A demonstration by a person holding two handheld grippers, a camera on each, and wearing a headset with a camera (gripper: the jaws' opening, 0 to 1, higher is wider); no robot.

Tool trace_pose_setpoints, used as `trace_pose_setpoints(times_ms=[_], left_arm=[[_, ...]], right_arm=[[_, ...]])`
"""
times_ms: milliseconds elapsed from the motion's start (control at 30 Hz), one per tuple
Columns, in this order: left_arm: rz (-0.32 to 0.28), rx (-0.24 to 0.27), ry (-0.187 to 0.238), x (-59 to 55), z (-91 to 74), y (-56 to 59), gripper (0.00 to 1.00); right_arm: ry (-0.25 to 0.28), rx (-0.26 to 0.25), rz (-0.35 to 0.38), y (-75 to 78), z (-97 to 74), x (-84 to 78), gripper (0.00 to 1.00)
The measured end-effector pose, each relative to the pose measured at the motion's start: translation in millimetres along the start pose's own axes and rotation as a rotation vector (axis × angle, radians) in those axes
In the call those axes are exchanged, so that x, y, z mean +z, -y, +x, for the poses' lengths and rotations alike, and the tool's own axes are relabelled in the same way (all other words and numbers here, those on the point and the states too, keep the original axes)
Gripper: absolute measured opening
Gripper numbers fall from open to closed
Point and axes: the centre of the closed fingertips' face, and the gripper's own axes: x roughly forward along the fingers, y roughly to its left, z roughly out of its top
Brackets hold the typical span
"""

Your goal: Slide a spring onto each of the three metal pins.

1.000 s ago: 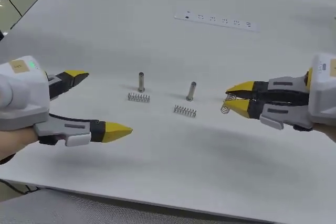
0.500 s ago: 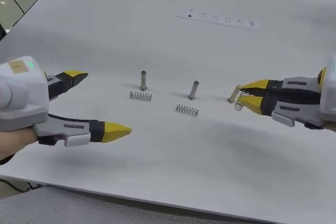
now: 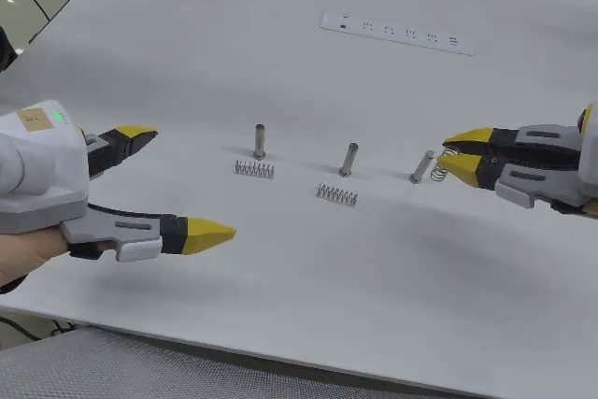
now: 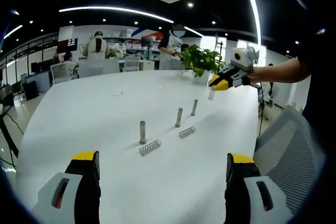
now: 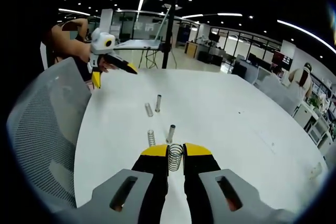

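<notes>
My right gripper (image 3: 447,155) pinches a spring (image 5: 175,157) in narrow jaws, just beside the rightmost pin (image 3: 421,167); my left gripper (image 3: 187,180) hangs wide open and empty over the white table (image 3: 280,324)

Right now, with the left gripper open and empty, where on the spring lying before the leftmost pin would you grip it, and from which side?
Probably near one end of the spring, coming from above, jaws closing across its coils. It lies flat on the table in front of the pin, so its long sides are exposed, and an end grip leaves the other opening free.
</notes>
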Motion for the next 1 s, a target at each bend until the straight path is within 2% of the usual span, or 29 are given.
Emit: trace_pose_setpoints(times_ms=[667,1000], left_arm=[[-0.002,0.0,0.006,3.1,-0.8,1.4,0.98],[0.001,0.006,0.012,5.8,-1.4,-1.2,0.98]], right_arm=[[0.001,-0.073,0.039,39.9,7.8,0.5,0.07],[-0.01,-0.075,0.047,46.4,14.5,-0.9,0.07]])
